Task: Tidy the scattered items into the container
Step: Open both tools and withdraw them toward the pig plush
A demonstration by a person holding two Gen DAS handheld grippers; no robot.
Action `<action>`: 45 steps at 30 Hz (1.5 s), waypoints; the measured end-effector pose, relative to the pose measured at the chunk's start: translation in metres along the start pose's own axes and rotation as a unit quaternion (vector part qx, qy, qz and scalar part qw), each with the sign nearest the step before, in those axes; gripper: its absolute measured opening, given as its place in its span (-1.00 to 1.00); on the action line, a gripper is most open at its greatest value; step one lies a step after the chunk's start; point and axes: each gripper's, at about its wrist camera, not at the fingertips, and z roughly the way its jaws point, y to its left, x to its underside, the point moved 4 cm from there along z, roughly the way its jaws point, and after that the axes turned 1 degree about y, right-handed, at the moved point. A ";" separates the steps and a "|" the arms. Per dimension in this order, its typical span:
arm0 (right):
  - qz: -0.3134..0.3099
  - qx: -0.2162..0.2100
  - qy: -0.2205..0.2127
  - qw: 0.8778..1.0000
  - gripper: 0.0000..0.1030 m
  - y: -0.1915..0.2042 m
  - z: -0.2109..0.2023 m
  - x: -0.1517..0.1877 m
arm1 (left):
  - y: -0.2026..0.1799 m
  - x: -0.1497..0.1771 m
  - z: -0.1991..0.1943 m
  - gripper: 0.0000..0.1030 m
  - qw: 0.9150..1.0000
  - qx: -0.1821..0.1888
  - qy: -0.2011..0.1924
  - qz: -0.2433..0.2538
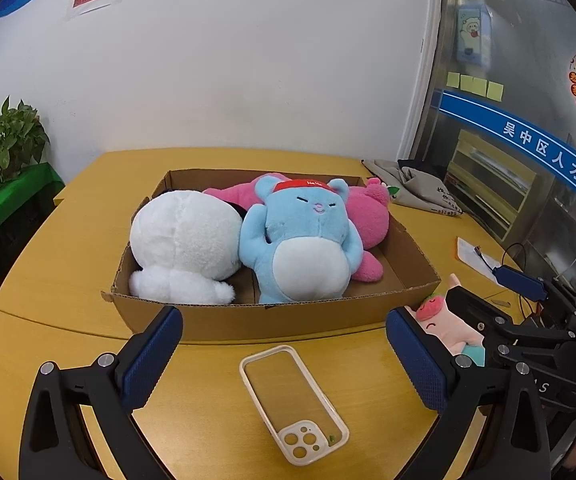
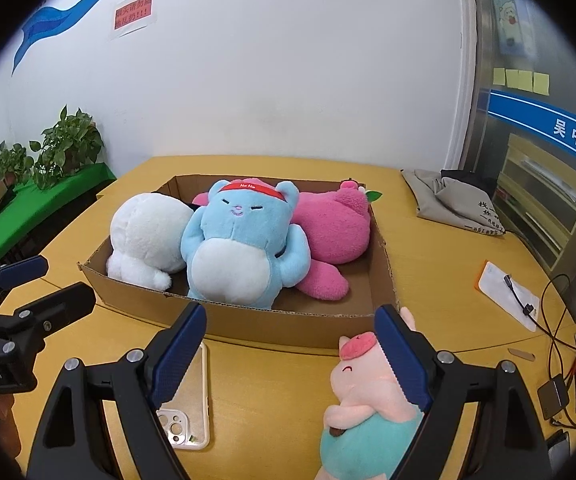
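On the yellow bench (image 1: 68, 240) a shallow cardboard box (image 1: 272, 316) sits at the centre, at twelve o'clock from both grippers. Three plush toys fill it: a white plush (image 1: 184, 240) at its nine o'clock side, a blue bear (image 1: 300, 240) with a red headband in the middle, and a pink plush (image 1: 368, 216) at its three o'clock side, partly under the bear's arm.

The left gripper (image 1: 284, 356) hangs over the bench just short of the box's near wall, its jaws spread wide and holding nothing. Between them, lying flat on the bench, is a clear phone case (image 1: 292, 400) with a white rim, its camera cut-out toward six o'clock; the pads do not touch it.

The right gripper (image 2: 290, 356) stands beside it, jaws also wide and empty. A small pig plush (image 2: 368, 400) in a teal garment lies on the bench at about four o'clock from the gap, close against the right-hand blue pad; whether it touches the pad cannot be told, and it is not clamped. In the right wrist view the phone case (image 2: 192, 400) lies partly under the left-hand pad, and the left gripper (image 2: 44, 280) shows at nine o'clock.

A grey cloth bag (image 1: 420, 192) lies at two o'clock beyond the box, and potted plants (image 2: 68, 144) stand on a green cover at ten o'clock.
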 end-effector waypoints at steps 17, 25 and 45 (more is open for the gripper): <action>0.005 0.003 0.006 1.000 0.67 -0.001 0.002 0.008 | -0.008 0.004 -0.001 0.99 1.000 0.004 0.004 0.011; 0.010 0.003 0.007 1.000 0.67 -0.004 0.002 0.010 | -0.011 0.005 0.002 0.99 1.000 0.007 0.006 0.012; 0.064 -0.016 -0.012 0.998 0.67 -0.055 -0.007 0.015 | -0.026 0.009 0.019 0.99 0.999 0.023 0.031 0.021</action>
